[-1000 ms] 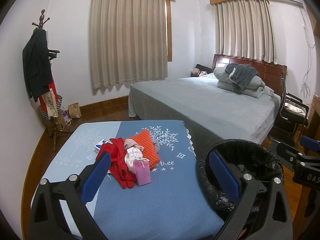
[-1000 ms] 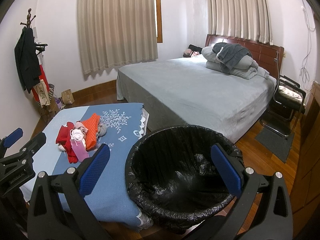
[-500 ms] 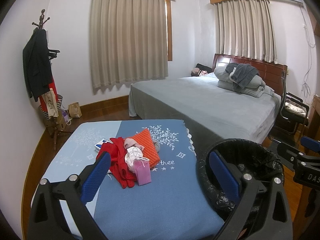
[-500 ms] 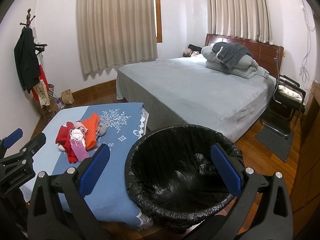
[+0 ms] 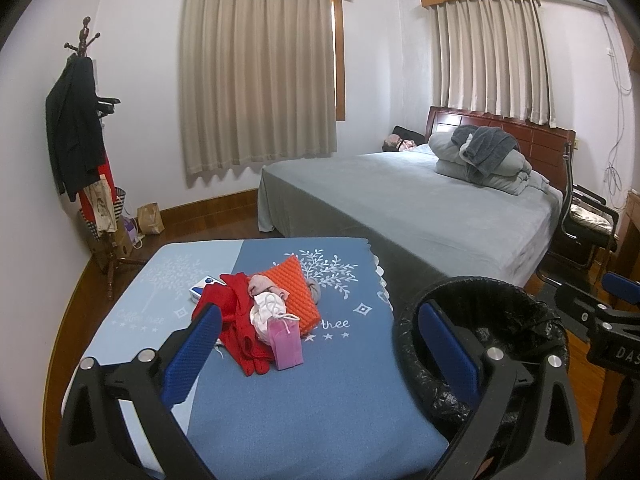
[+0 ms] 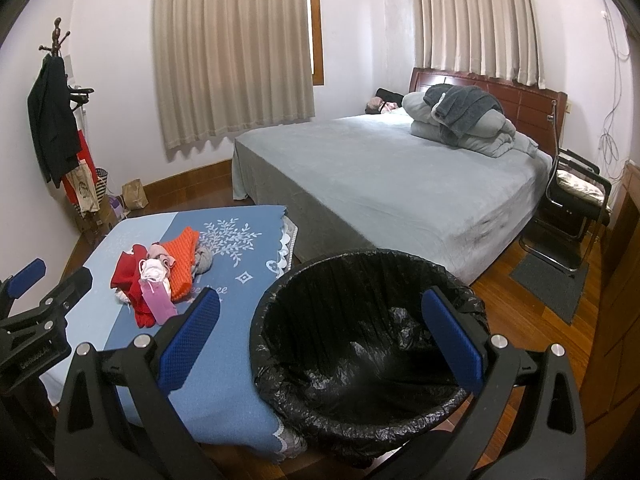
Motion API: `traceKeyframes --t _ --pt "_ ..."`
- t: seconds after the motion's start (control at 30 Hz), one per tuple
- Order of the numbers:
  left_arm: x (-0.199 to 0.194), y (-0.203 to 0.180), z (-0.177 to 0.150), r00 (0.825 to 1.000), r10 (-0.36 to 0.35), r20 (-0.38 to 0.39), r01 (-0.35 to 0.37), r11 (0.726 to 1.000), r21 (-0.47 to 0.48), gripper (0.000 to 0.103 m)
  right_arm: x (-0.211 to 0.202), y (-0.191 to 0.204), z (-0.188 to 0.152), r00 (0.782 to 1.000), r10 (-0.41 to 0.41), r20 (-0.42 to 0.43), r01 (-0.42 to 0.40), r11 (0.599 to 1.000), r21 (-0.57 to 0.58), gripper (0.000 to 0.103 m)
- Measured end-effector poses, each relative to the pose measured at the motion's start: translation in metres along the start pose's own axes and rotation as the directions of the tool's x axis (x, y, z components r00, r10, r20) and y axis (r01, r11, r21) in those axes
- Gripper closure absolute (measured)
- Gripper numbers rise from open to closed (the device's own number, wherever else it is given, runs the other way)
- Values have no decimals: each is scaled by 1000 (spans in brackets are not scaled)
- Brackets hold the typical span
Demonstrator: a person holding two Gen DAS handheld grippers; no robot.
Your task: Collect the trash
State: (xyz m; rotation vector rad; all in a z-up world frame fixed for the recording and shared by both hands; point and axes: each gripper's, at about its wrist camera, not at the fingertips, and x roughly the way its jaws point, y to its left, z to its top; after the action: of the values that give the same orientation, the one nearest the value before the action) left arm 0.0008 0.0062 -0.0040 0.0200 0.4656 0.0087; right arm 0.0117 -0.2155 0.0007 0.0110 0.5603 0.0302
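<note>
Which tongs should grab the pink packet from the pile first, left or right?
Probably the left tongs. They are open and pointed at the pile, with the pink packet just ahead on the blue cloth. The right tongs, also open, hang over the black bin, with the packet off to their left.

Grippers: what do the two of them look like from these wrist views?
Both match: the left gripper and the right gripper have black, angular frames with cut-out openings and silver round bolt heads. The fingers carry ribbed blue pads. White lettering marks each body, only partly readable. No cables, hands or sleeves show.
</note>
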Motion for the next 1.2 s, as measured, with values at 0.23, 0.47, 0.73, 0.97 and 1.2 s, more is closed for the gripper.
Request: traceKeyframes --t 0.23,0.47,0.73,0.97,1.2 --pt "0 1 -1 1000 0 -1 0 1000 -2 6 0 2 2 1000 2 0 -2 1000 -3 5" --pt "1 8 -9 1000 3 -4 -3 1000 -11 6 10 9 0 1000 14 0 -14 1000 -11 5" --pt "5 21 -7 1000 26 -12 -26 999 -36 6 19 24 5 999 48 5 -48 999 -23 5" --pt "14 50 -7 996 87 -21 -87 995 -46 6 39 46 7 994 104 26 -103 994 -35 5" --pt "47 115 -27 978 202 -47 -205 976 -68 6 90 91 0 977 211 -16 -211 976 -54 5"
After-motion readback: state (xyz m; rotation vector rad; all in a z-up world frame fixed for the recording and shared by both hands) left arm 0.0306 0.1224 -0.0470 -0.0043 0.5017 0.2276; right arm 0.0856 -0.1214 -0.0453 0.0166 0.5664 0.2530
